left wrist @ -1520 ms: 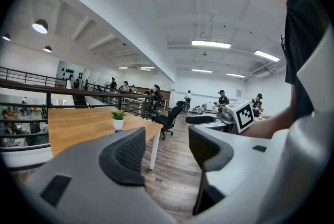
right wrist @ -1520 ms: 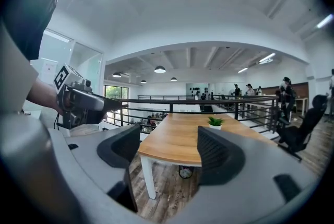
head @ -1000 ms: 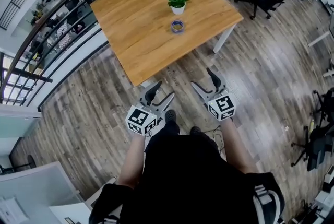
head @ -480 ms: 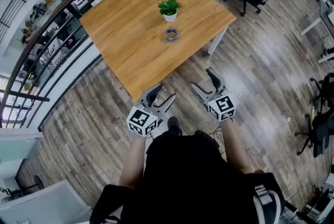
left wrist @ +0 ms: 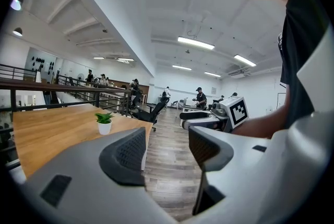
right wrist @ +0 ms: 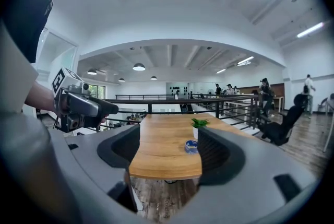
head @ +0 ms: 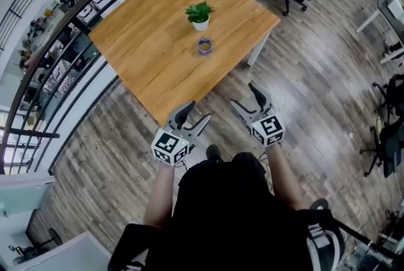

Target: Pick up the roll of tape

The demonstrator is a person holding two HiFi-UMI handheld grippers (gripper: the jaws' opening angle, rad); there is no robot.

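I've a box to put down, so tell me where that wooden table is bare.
The table is bare across its left half and at the near corner, this side of the roll of tape. The only crowding is the potted plant and the tape, close but apart.

A jaw of the right tool (right wrist: 168, 147) hides part of the potted plant (right wrist: 199, 123) in the right gripper view; print on the roll of tape (right wrist: 191, 146) is too small to read.

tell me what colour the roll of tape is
Blue. The roll of tape shows best in the right gripper view, on the wooden table.
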